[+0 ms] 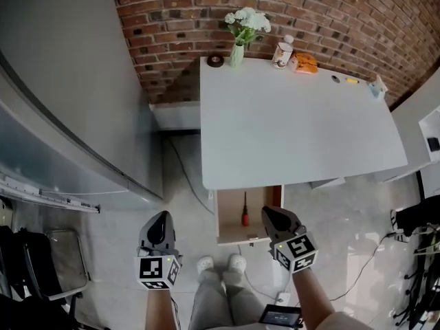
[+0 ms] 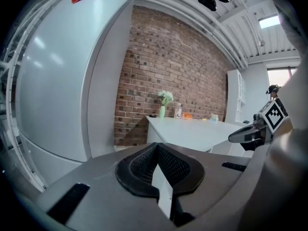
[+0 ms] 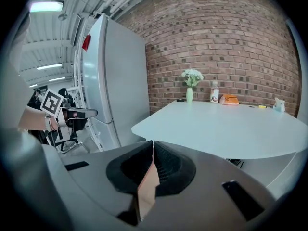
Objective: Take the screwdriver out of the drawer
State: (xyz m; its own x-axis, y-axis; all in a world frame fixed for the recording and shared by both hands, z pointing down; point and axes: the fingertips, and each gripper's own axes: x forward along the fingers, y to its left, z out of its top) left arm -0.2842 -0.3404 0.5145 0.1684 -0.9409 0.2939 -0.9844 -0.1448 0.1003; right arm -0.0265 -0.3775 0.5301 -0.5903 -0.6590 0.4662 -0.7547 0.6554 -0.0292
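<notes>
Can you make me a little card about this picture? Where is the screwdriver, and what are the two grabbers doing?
drawer: open, under the table's near edge
screwdriver: lying in the drawer, red handle nearest the person
left gripper: jaws shut, holding nothing, left of the drawer
right gripper: jaws shut, holding nothing, at the drawer's right edge
table: white, mostly bare
vase of flowers: at the table's far edge, by the brick wall
job: screwdriver not taken out yet
</notes>
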